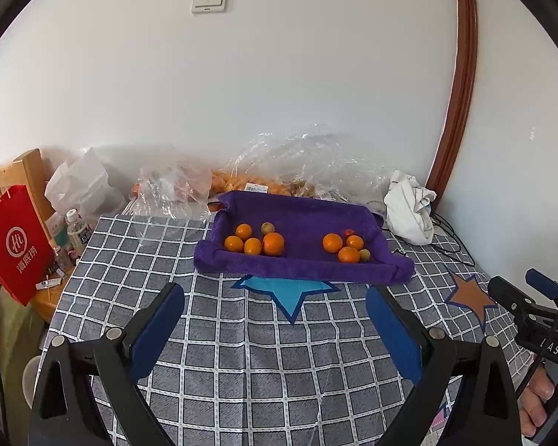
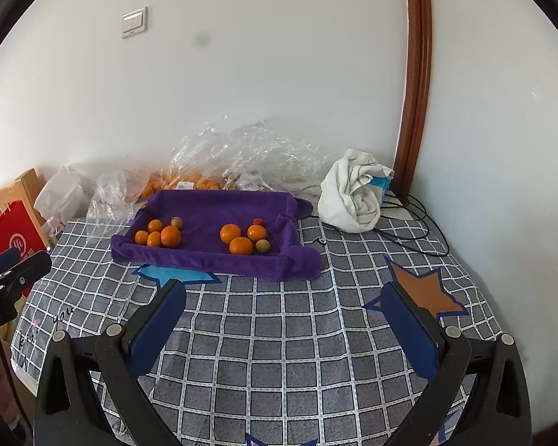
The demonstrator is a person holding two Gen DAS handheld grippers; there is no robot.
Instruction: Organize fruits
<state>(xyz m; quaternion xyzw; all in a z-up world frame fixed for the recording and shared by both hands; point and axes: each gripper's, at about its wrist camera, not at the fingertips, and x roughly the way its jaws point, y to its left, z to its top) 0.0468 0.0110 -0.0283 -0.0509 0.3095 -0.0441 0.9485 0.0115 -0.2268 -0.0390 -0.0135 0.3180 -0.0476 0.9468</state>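
Tongs stood wide and empty in my views: left gripper (image 1: 275,306) and right gripper (image 2: 284,303) hung over the checked tablecloth (image 1: 264,364). At twelve o'clock lay the purple towel tray (image 1: 301,219), oranges (image 1: 273,243) clustered at its ten and two o'clock. Beyond it sat plastic bags (image 1: 305,160).

Left gripper (image 1: 275,299), right gripper (image 2: 284,295): black frames, blue pads, silver screws (bare skin behind).
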